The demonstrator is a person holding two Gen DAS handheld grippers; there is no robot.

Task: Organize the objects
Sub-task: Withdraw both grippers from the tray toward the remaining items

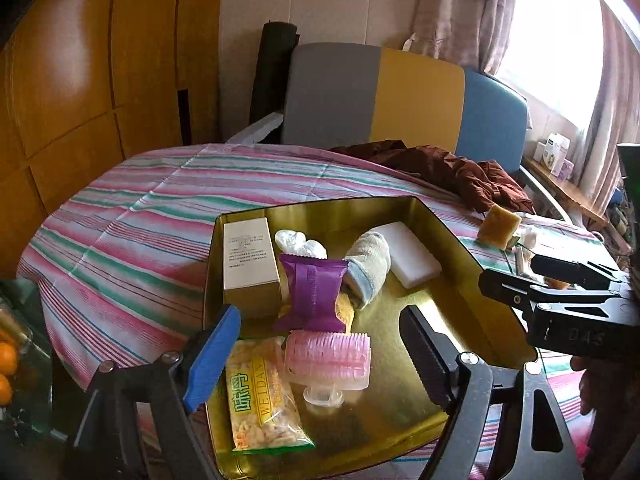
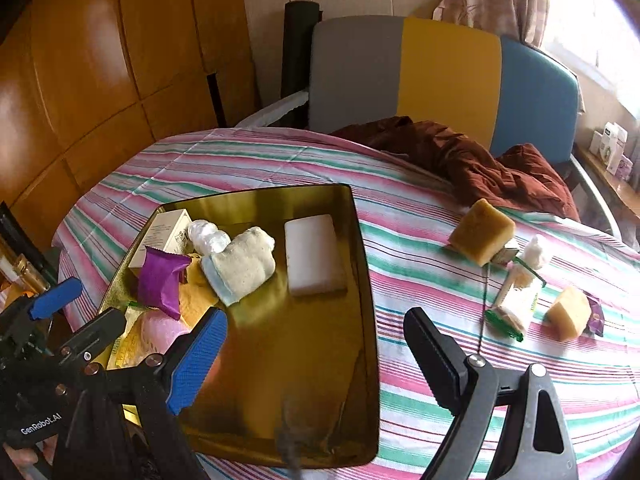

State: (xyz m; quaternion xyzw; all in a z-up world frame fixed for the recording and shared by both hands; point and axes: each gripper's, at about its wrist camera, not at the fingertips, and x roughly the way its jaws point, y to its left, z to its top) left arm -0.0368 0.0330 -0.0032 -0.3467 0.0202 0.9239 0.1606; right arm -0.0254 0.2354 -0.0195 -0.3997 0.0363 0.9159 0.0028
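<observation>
left gripper [image 1: 320, 354] open over roller [image 1: 328, 360], nothing held | right gripper [image 2: 316, 354] open, empty, above tray [image 2: 280, 380] | sponge [image 2: 482, 230] far right on cloth [image 2: 440, 360]

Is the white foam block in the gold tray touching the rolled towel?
Apart. The right wrist view shows bare tray floor between the white foam block and the rolled towel.
</observation>
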